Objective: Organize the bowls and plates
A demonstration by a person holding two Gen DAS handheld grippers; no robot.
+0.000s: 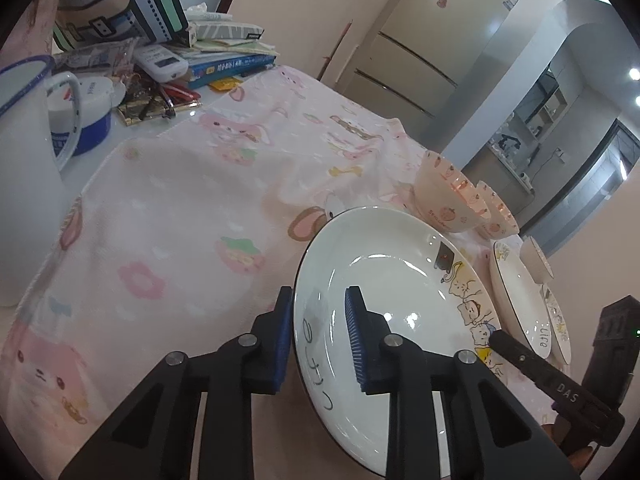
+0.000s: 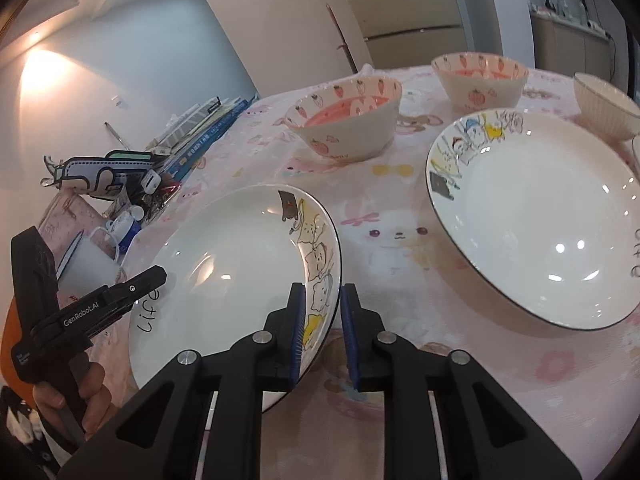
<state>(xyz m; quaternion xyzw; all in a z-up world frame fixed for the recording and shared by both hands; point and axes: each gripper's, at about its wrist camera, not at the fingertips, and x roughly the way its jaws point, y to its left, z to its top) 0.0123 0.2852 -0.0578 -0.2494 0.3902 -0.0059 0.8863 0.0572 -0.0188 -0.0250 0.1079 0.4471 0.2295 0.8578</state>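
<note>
A white cartoon-cat plate lies on the pink cloth, held at both sides. My left gripper straddles its rim by the "Life" lettering, jaws around the rim; it shows in the right wrist view. My right gripper straddles the opposite rim by the cat drawings; it shows in the left wrist view. A second cat plate lies to the right. Two strawberry bowls stand behind, and a ribbed white bowl at far right.
At the table's left end stand a white enamel mug, a blue-and-white tub, a remote, books and a patterned bag. A fridge stands behind the table.
</note>
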